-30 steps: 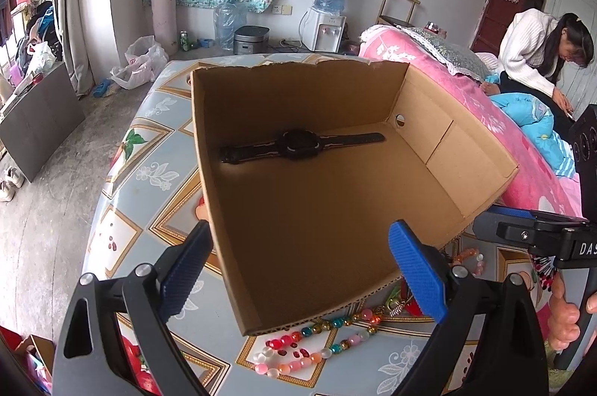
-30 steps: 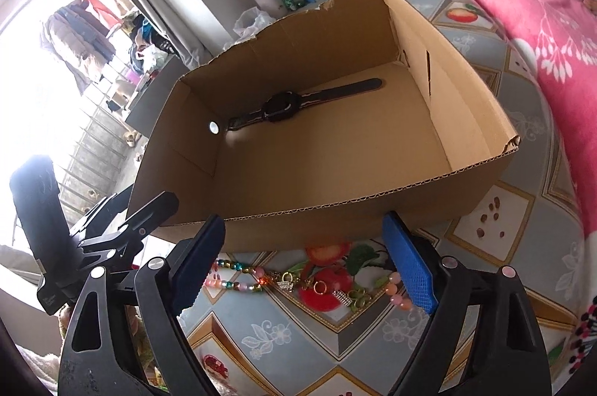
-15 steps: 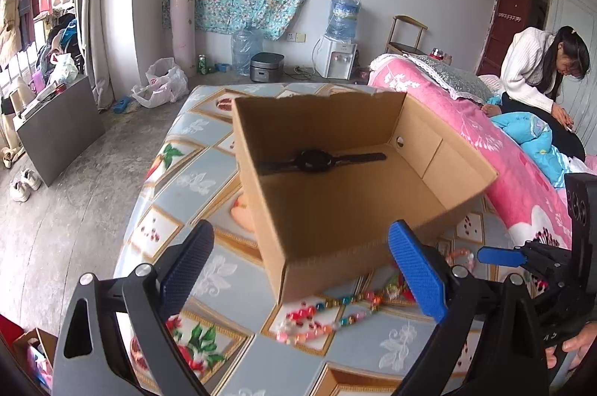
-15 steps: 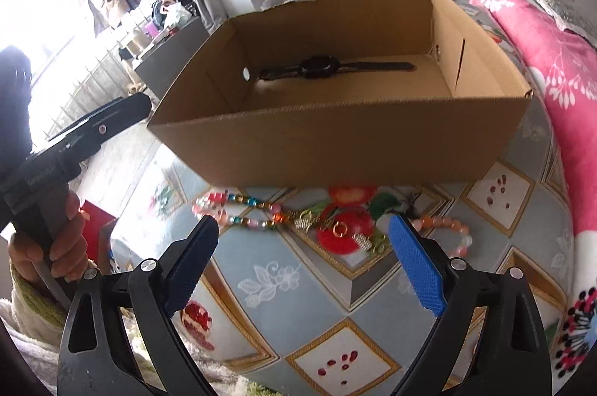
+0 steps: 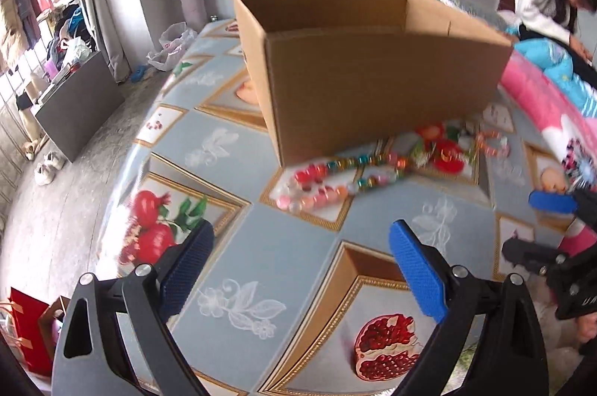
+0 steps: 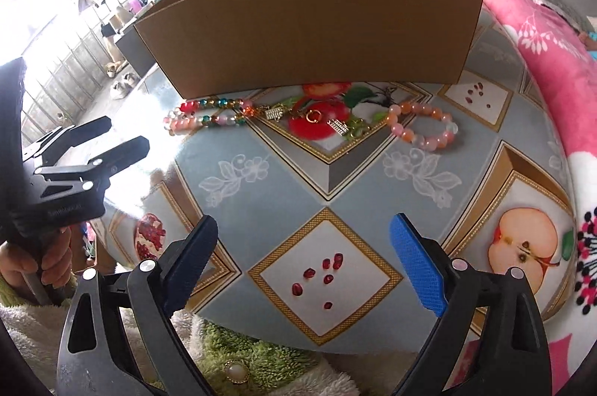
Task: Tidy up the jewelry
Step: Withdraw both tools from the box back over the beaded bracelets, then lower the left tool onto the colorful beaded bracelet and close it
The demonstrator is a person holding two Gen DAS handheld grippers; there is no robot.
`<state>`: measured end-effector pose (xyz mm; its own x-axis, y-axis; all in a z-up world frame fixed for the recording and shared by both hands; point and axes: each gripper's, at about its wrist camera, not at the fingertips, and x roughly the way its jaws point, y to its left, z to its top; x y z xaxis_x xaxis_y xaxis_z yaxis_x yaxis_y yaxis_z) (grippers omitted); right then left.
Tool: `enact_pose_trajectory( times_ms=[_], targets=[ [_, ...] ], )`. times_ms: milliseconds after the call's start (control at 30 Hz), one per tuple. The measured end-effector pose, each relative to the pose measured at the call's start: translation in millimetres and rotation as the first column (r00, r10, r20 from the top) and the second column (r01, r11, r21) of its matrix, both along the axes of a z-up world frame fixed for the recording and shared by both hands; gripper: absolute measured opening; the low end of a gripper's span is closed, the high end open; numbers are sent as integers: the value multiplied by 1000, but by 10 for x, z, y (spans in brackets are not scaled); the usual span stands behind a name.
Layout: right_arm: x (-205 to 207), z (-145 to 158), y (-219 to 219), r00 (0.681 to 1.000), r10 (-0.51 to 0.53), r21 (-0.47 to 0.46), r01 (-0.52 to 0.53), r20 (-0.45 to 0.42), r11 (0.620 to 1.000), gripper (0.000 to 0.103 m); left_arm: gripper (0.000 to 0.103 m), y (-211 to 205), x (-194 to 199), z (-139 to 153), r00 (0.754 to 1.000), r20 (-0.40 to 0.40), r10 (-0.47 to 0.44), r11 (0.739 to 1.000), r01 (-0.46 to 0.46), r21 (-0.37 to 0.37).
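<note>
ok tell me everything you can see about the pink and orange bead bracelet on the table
The bead bracelet is a closed loop of round, glossy, translucent beads in pink, orange and milky white, glass or plastic by the look. It lies flat on the fruit-patterned tablecloth, in front of the cardboard box near its right end, clear of the box wall. Its left end lies against the gold charms; whether they are joined I cannot tell. No gripper touches it.

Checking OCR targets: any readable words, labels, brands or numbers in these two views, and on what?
None read cleanly.
Small pale print on the left hand-held gripper body: too small and blurred.
White letters on the right hand-held gripper body at the frame edge: cut off, unreadable.
cardboard box: no print on its visible faces.
</note>
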<state>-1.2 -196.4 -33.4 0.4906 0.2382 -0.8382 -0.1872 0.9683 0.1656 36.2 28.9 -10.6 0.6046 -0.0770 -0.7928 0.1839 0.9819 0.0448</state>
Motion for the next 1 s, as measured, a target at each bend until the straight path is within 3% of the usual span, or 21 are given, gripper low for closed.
enact_pose_trajectory(
  times_ms=[200, 333, 433, 467, 867, 1000],
  targets=[
    [110, -116, 40, 1000, -22, -74, 22, -4, 997, 89, 93, -130, 60, -268, 998, -50, -27, 997, 30, 70],
    [153, -185, 79, 1000, -31, -120, 31, 1, 992, 91, 97, -94, 70, -306, 998, -55, -18, 998, 21, 54],
    [182, -230, 161, 1000, -10, -177, 10, 2, 984, 95, 98, 11, 93, -350, 996, -86, 7, 1000, -9, -25],
    [184, -236, 165, 1000, -9, -179, 10, 3, 984, 95, 98, 19, 86, -361, 997, -81, 4, 1000, -5, -17],
    [290, -252, 143, 999, 20, -167, -27, -46, 985, 95, 99, -5, 110, -344, 996, -87, -9, 1000, 8, -14],
    [359, -149, -62, 999, -6, -35, 4, -52, 999, 95, 99, 3, 129, -349, 996, -89, -28, 1000, 26, -14]
  ],
)
